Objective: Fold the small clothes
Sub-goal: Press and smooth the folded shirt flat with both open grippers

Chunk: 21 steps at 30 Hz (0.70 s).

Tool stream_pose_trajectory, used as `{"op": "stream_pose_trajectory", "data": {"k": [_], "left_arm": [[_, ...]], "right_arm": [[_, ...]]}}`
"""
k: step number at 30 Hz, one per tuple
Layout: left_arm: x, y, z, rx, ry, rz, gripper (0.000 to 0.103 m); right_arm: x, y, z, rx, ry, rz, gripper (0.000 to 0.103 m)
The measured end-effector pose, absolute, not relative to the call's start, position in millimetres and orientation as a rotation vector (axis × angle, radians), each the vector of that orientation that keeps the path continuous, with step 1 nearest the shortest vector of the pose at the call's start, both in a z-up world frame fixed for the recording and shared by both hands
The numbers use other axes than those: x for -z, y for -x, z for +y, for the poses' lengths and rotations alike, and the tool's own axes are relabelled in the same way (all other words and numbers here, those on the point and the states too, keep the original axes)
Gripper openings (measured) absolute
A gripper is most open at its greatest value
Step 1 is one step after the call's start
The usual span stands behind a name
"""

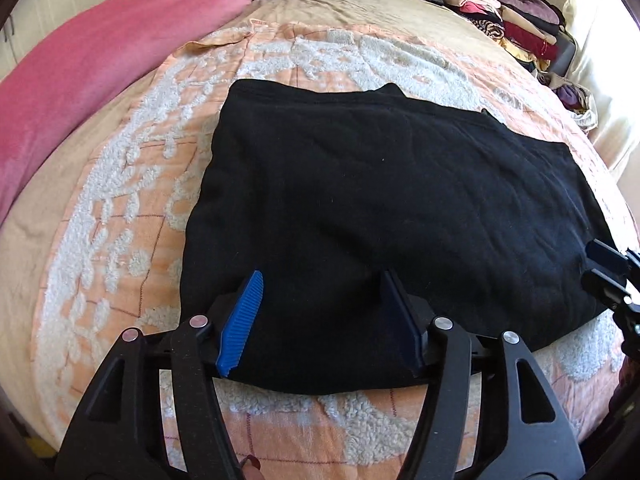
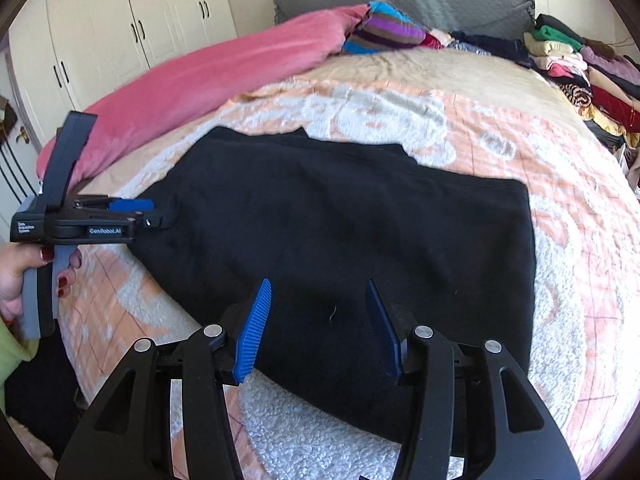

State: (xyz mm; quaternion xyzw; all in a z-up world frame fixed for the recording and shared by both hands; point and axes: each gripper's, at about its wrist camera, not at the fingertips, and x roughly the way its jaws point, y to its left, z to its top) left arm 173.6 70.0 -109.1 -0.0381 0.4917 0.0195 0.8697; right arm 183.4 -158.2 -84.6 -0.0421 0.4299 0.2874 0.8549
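A black garment (image 1: 360,208) lies flat on the peach and white bedspread (image 1: 132,184), folded into a rough rectangle. It also shows in the right wrist view (image 2: 340,232). My left gripper (image 1: 320,280) is open, its blue pads over the garment's near edge, nothing between them. My right gripper (image 2: 320,288) is open over the garment's near right part, empty. The left gripper shows from the side in the right wrist view (image 2: 160,216) at the garment's left edge. The right gripper's body shows at the right edge of the left wrist view (image 1: 612,276).
A pink blanket (image 1: 100,52) runs along the left side of the bed. Stacks of folded clothes (image 1: 504,12) line the far right edge. A striped cloth (image 2: 380,28) lies at the head of the bed. White cupboards (image 2: 120,32) stand on the left.
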Motion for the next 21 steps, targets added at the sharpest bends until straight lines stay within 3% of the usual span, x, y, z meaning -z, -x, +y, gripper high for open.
{"op": "stream_pose_trajectory", "data": {"k": [9,12,17,18,19,21], "left_arm": [[112,-169,70,-0.034,0.091,1.013,0.053],[106,-166,68,-0.034,0.099,1.017,0.053],[93,-159,69,-0.011,0.140,1.009,0.054],[89,-157,69,-0.010,0.147,1.005,0.054],[86,-156,69,-0.008,0.151,0.997,0.058],[77,-155,68,0.000,0.150,0.981,0.064]], "right_arm": [[103,-190,-160,-0.573,0.092,0.944,0.048],[101,-189,-162,-0.599,0.059,0.937,0.062],[88,-186,-165,-0.588,0.047,0.885,0.063],[86,-188,-167,-0.584,0.035,0.880,0.065],[84,-188,-169,-0.576,0.025,0.874,0.079],[78,-188,-174,-0.549,0.012,0.841,0.087]]}}
